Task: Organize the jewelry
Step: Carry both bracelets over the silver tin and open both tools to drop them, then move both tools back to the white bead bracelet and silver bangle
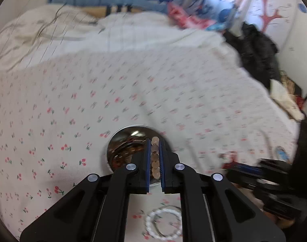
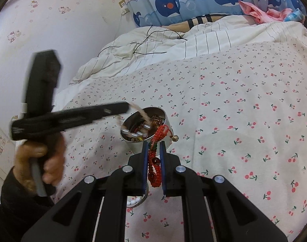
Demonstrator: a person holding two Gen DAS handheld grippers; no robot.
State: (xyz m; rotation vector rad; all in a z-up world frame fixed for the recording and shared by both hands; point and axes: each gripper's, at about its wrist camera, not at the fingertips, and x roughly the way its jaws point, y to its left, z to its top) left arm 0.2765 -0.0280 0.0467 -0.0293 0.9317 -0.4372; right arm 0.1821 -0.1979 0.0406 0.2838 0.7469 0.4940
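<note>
A round silver tin (image 2: 165, 121) stands on the cherry-print bedsheet and holds several pieces of jewelry. My left gripper (image 1: 155, 141) is shut on a peach bead bracelet (image 1: 155, 159) and holds it over the tin (image 1: 121, 141); it shows blurred in the right wrist view (image 2: 128, 105) above the tin's left rim. My right gripper (image 2: 153, 144) is shut on a red braided cord bracelet (image 2: 153, 171) just in front of the tin. A white bead bracelet (image 1: 163, 224) and a thin metal bangle (image 1: 167, 233) lie on the sheet below my left gripper.
A striped white duvet (image 2: 173, 40) with a black cable (image 2: 151, 46) on it lies at the bed's far end. Dark clothes (image 1: 256, 54) are piled off the bed's right side. The whale-print curtain (image 2: 193, 2) hangs behind.
</note>
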